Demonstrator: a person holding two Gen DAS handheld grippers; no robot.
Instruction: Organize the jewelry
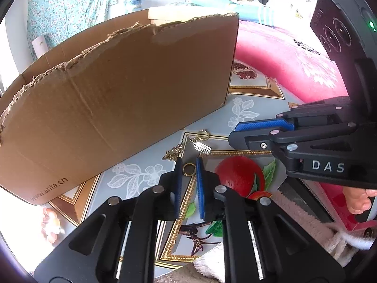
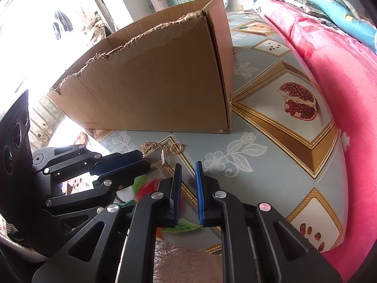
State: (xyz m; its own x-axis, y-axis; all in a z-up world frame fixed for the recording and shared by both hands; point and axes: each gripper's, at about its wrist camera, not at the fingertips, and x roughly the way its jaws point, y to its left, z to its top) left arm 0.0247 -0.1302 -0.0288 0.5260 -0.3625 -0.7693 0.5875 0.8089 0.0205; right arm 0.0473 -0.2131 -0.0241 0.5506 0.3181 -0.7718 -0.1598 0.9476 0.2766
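Small gold jewelry lies on the patterned tablecloth in front of a cardboard box (image 1: 113, 99). In the left wrist view a gold ring (image 1: 189, 169) sits between my left gripper's (image 1: 188, 165) blue pads, which stand a ring's width apart; I cannot tell if they touch it. Beyond lie a silver comb-shaped charm (image 1: 202, 146), another gold ring (image 1: 202, 134) and a gold flower piece (image 1: 173, 153). My right gripper (image 2: 188, 167) is open and empty, short of the second gold ring (image 2: 176, 147) and flower piece (image 2: 149, 146). The right gripper also shows in the left wrist view (image 1: 254, 132).
The box (image 2: 160, 77) is open-topped with torn edges and stands just behind the jewelry. A pink quilt (image 2: 341, 70) runs along the right side. The left gripper (image 2: 141, 162) lies low at the left in the right wrist view.
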